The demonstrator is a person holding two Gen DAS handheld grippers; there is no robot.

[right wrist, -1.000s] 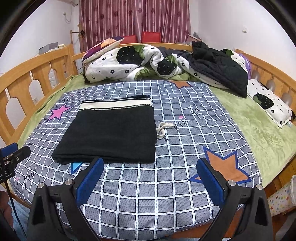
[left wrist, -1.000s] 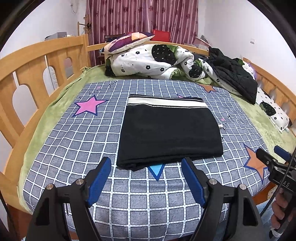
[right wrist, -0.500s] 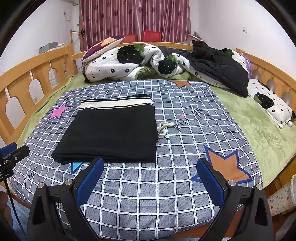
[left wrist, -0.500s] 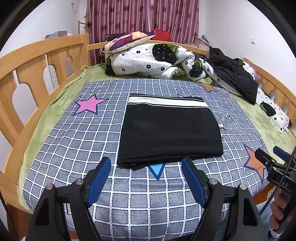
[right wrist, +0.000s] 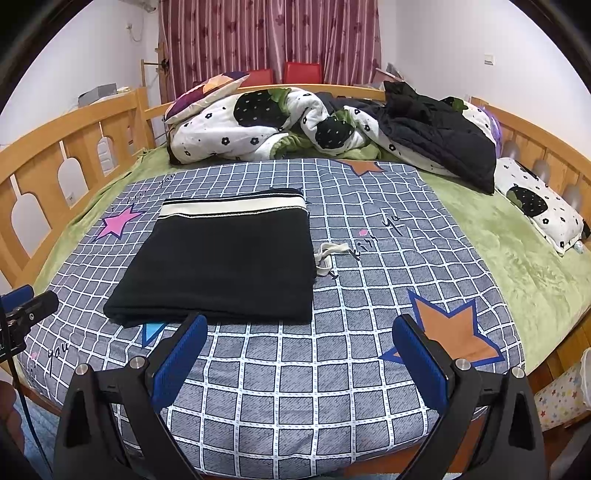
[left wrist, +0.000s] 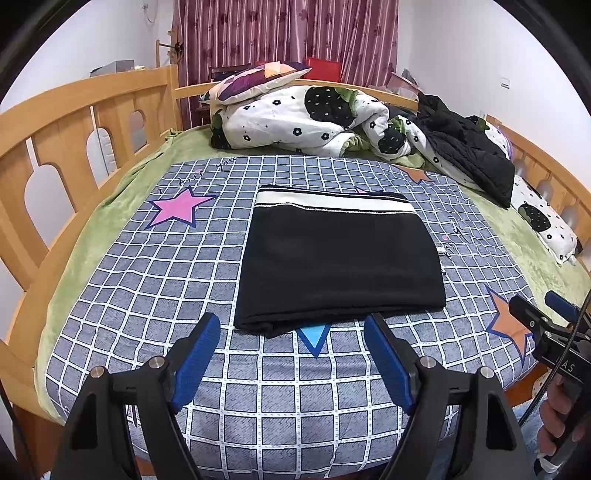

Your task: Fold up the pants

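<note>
The left hand-held gripper [left wrist: 291, 334] hangs above the near edge of the bed, its blue jaws wide apart and gripping nothing. The right hand-held gripper [right wrist: 300, 334] is likewise spread wide and empty. Just beyond both lie the black pants [left wrist: 338, 258], folded into a flat rectangle with a white waistband at the far edge, on a grey checked bedspread [left wrist: 166, 280] with stars. A rumpled floral quilt [left wrist: 295, 118] and dark jacket [left wrist: 469, 147] lie at the bed's far end, before maroon curtains [left wrist: 288, 33].

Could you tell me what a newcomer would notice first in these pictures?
Probably the black folded pants with a white waistband, lying flat mid-bed on the grey checked sheet with its coloured stars. Next, the rumpled strawberry-print quilt heaped at the far end, before maroon curtains.
</note>
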